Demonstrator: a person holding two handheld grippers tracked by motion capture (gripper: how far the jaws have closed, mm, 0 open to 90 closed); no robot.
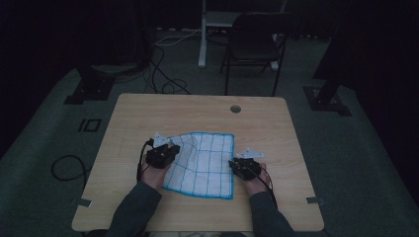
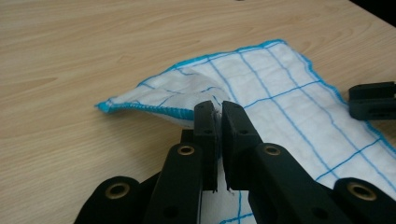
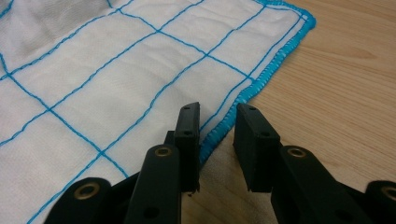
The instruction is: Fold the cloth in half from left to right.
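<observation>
Left tool point(image 2: 217, 108) is clenched on the cloth point(image 1: 205, 160), pinching a fold of its left edge so that the fabric tents up off the bench point(image 1: 197, 106) between the jaws, while the rest of the white, blue-gridded cloth lies flat near the middle of the bench, a little toward the near edge. Right tool point(image 3: 218, 122) is released: its jaws stand apart astride the blue-stitched right hem, one pad over the fabric and the other over bare wood, and neither presses on it (the hem runs straight into the gap). That is the relation the coming move likely turns on: the cloth lies between the two tools, its right edge already lined up in the right tool's mouth, so closing there would give a hold on both sides. Beyond the far edge of the bench stand a dark chair point(image 1: 254, 42) and loose cables point(image 1: 163, 74) on the floor.
</observation>
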